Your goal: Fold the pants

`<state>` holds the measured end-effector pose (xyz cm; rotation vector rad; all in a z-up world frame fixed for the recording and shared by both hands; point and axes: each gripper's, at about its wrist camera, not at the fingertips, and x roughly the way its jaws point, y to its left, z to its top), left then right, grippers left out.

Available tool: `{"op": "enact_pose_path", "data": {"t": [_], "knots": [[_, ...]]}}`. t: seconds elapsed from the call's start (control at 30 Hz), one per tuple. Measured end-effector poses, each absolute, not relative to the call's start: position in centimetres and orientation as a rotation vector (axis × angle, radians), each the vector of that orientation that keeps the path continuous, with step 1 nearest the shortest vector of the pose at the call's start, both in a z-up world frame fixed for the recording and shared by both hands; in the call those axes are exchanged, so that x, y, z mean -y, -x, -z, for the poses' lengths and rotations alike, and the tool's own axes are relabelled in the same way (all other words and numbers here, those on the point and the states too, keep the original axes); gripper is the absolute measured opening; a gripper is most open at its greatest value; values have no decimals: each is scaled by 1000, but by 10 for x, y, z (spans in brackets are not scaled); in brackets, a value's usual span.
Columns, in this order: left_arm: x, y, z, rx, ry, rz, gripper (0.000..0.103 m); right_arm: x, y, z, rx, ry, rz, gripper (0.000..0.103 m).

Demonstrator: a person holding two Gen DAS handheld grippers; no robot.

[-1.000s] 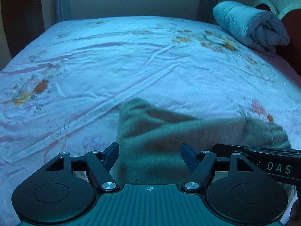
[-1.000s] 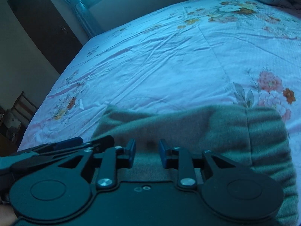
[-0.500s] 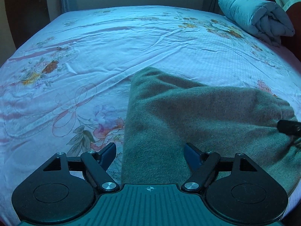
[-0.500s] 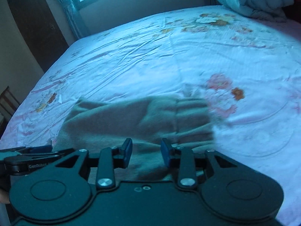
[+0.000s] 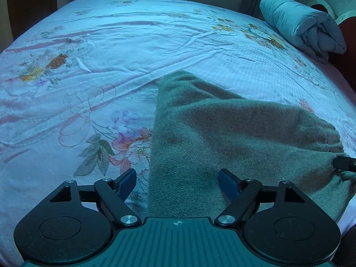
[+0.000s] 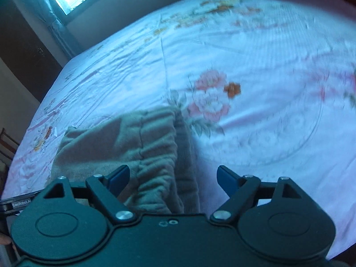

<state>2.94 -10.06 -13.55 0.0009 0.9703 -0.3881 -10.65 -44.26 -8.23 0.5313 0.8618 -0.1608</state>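
One pair of grey-green pants (image 5: 233, 138) folded flat on the floral bedsheet (image 5: 111, 66), left gripper (image 5: 176, 183) spread wide over its edge, right gripper (image 6: 173, 178) just sprung open, apparently gripping nothing, rolled quilt (image 5: 302, 26) beyond.

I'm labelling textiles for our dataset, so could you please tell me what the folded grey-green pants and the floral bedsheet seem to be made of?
The folded grey-green pants look like fleece or brushed knit: a matte, fuzzy nap, with a gathered elastic waistband. The pale floral bedsheet looks like thin woven cotton or a blend: smooth, with sharp creases and printed flowers. Neither fibre can be confirmed by look alone.
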Motion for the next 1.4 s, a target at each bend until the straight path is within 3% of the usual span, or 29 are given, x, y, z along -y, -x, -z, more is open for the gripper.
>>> {"op": "enact_pose_path", "data": {"t": [0.13, 0.3, 0.4, 0.47, 0.57, 0.67, 0.73, 0.83, 1.13, 1.4], "knots": [[100, -33, 143, -997, 26, 384, 86, 451, 105, 99, -884, -654, 128, 81], [96, -35, 154, -1023, 86, 398, 85, 448, 96, 119, -932, -741, 49, 72], [97, -35, 155, -1035, 130, 428, 74, 443, 92, 123, -945, -736, 31, 72], [95, -37, 157, -1046, 154, 430, 74, 443, 91, 123, -957, -733, 12, 73], [88, -39, 158, -1055, 216, 442, 61, 449, 89, 127, -959, -791, -12, 71], [86, -35, 153, -1037, 240, 443, 43, 444, 90, 121, -961, -751, -28, 51], [86, -32, 148, -1021, 242, 446, 33, 441, 94, 115, -945, -730, -33, 45], [86, -27, 139, -980, 222, 451, 27, 439, 99, 108, -913, -726, -33, 41], [90, -19, 99, -812, 215, 465, 22, 425, 103, 67, -776, -668, -46, 37], [91, -90, 46, -700, 261, 458, 22, 428, 52, 24, -666, -655, -99, 36]]}}
